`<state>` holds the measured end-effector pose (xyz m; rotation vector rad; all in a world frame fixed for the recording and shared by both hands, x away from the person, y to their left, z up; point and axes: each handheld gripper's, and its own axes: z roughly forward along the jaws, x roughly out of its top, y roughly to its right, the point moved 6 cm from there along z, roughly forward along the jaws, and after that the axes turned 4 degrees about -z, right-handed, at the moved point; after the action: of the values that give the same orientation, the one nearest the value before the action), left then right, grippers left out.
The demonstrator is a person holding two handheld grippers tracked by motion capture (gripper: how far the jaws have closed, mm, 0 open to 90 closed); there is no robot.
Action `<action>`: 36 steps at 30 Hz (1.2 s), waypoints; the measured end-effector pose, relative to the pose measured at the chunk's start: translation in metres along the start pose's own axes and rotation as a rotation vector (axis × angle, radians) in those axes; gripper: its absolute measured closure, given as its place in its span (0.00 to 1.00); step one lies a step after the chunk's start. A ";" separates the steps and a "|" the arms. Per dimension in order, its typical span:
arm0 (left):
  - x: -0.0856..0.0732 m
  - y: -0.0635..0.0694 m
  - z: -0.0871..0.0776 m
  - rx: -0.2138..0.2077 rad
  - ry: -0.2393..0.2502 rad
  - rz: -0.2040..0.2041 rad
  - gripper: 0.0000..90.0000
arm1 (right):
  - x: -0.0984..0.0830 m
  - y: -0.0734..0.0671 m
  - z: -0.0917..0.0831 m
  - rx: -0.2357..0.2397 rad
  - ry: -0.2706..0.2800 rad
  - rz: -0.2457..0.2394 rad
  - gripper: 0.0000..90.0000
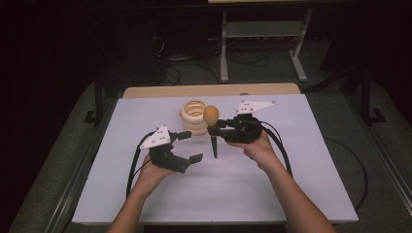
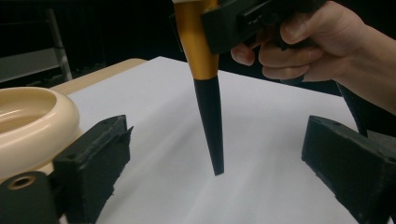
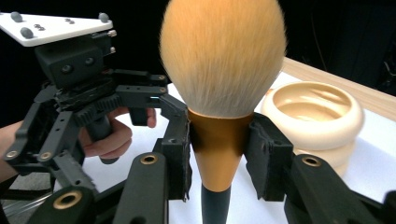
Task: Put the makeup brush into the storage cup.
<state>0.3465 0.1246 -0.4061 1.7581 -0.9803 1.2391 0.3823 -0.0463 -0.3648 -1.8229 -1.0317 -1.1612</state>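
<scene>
A makeup brush (image 1: 211,115) with a fluffy orange head, gold ferrule and black tapered handle (image 2: 209,121) stands upright, bristles up. My right gripper (image 1: 217,127) is shut on its gold ferrule (image 3: 218,154), a pad on each side. The handle's tip points down at the white table, and I cannot tell whether it touches. My left gripper (image 1: 192,146) is open, its two jaws standing wide on either side of the handle's tip without touching it. In the left gripper view the left gripper (image 2: 219,186) faces the handle. A cream ringed holder (image 1: 194,118) stands just behind the brush.
The white table sheet (image 1: 243,194) lies bare in front of both hands. The cream holder (image 2: 32,121) sits close to the left gripper's left jaw, and the holder (image 3: 317,116) shows right of the brush. A wooden edge (image 1: 209,90) ends the table at the back.
</scene>
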 end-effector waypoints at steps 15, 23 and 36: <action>-0.002 0.002 0.012 -0.002 -0.009 -0.025 0.35 | -0.003 -0.015 0.017 0.035 -0.004 -0.007 0.68; -0.003 0.000 0.016 0.008 -0.007 -0.038 0.49 | -0.004 -0.019 0.021 0.048 0.002 -0.005 0.68; -0.002 -0.002 0.017 0.021 -0.012 -0.023 0.64 | -0.007 -0.024 0.027 0.057 -0.002 -0.004 0.68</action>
<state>0.3543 0.1103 -0.4124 1.7905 -0.9540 1.2297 0.3683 -0.0141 -0.3762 -1.7786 -1.0597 -1.1214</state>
